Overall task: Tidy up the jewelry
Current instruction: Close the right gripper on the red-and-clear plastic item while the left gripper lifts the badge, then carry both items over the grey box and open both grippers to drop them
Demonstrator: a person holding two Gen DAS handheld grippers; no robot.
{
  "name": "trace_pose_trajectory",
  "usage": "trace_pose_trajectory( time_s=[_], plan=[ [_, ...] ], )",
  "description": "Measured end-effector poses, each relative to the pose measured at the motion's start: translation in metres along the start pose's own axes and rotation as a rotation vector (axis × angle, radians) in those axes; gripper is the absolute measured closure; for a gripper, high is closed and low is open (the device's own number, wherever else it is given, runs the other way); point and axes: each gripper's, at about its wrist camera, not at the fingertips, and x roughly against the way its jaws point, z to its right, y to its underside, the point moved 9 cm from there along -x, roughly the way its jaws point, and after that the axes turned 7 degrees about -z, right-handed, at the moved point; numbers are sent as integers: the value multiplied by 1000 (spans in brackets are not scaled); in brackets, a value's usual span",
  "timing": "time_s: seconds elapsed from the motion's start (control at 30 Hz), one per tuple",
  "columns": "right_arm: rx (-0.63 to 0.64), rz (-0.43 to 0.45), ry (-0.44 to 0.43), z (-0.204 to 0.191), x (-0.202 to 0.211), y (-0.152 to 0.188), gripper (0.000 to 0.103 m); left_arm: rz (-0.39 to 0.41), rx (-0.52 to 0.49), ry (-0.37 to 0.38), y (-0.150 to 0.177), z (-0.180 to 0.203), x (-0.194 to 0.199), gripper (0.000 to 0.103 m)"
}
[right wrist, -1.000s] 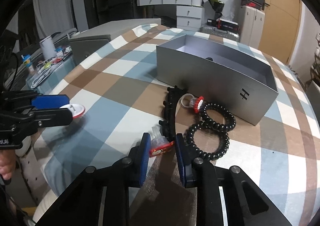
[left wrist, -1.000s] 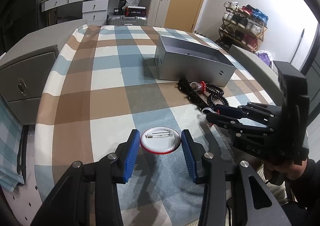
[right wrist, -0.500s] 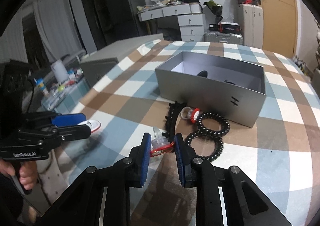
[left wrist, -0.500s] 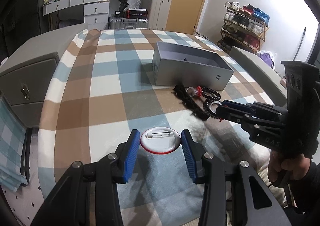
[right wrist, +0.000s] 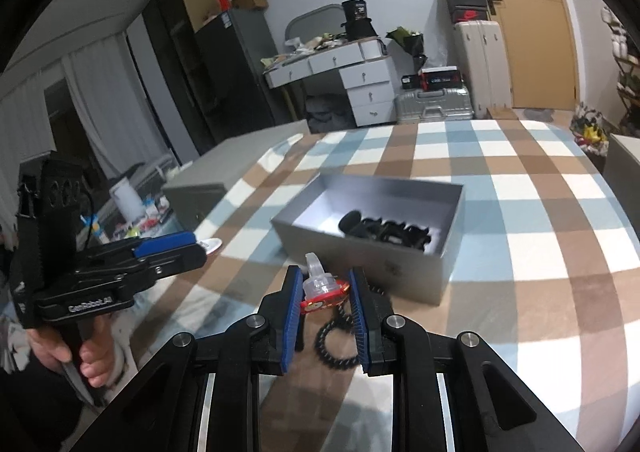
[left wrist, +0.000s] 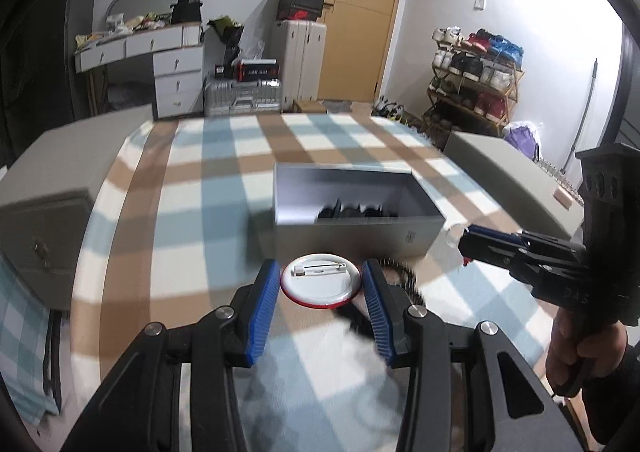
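My left gripper (left wrist: pixel 320 286) is shut on a round white pin badge (left wrist: pixel 320 284) with a red rim, held above the checked tablecloth in front of the grey box (left wrist: pixel 356 230). My right gripper (right wrist: pixel 325 292) is shut on a red and clear plastic ring (right wrist: pixel 322 290), also raised near the box (right wrist: pixel 376 260). Dark jewelry (right wrist: pixel 386 232) lies inside the box. A black bead bracelet (right wrist: pixel 336 340) lies on the cloth below the right gripper. The right gripper also shows in the left wrist view (left wrist: pixel 466 242), and the left gripper shows in the right wrist view (right wrist: pixel 196 246).
The table has a blue, brown and white checked cloth (left wrist: pixel 192 187). Grey cabinets (left wrist: pixel 44 211) stand at its left and right (left wrist: pixel 508 179). White drawers (left wrist: pixel 176 71), suitcases and a shoe rack (left wrist: pixel 472 83) stand behind.
Both grippers have lifted their items off the cloth and moved toward the grey box. The box's inside with dark jewelry has come into view.
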Motion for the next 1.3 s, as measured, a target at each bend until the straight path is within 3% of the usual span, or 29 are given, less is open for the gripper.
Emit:
trace_pose_trajectory(
  time_s=[0.3,0.73,1.3],
  plan=[
    [-34,29,-39,19,-4,-35,80,24,-15,15,-38,9,-24,66],
    [-7,23,-71,26,-32,-72,80,15,4,48,-63,19,-52,66],
    [-53,-51,-57,52,-74,-68,80,-65,39,86,-63,14,-91,66]
  ],
)
